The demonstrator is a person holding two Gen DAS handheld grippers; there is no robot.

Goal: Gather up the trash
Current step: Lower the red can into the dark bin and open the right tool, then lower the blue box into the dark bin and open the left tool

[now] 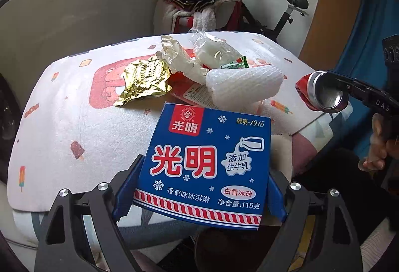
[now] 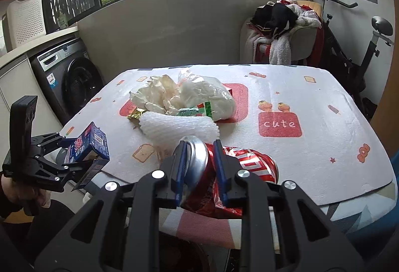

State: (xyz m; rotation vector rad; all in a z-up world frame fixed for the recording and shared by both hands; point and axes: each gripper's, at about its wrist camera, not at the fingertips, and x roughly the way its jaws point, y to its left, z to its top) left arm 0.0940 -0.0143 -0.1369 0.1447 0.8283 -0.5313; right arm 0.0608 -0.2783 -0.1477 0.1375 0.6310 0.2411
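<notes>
Table mat (image 2: 311,147) carried the trash pile at its centre: clear plastic bag (image 2: 212,95) holding white contents, foam net sleeve (image 2: 179,127) nearer, gold wrapper (image 1: 143,82) beside. At the mat's near edge, left gripper (image 1: 199,187) clamped wide across blue ice-cream carton (image 1: 207,162); right gripper (image 2: 199,172) pinched narrowly onto crushed red can (image 2: 249,162).

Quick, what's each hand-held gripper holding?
Left hand-held gripper: holding the blue cardboard ice-cream box.
Right hand-held gripper: shut on the crushed red aluminium can.
</notes>
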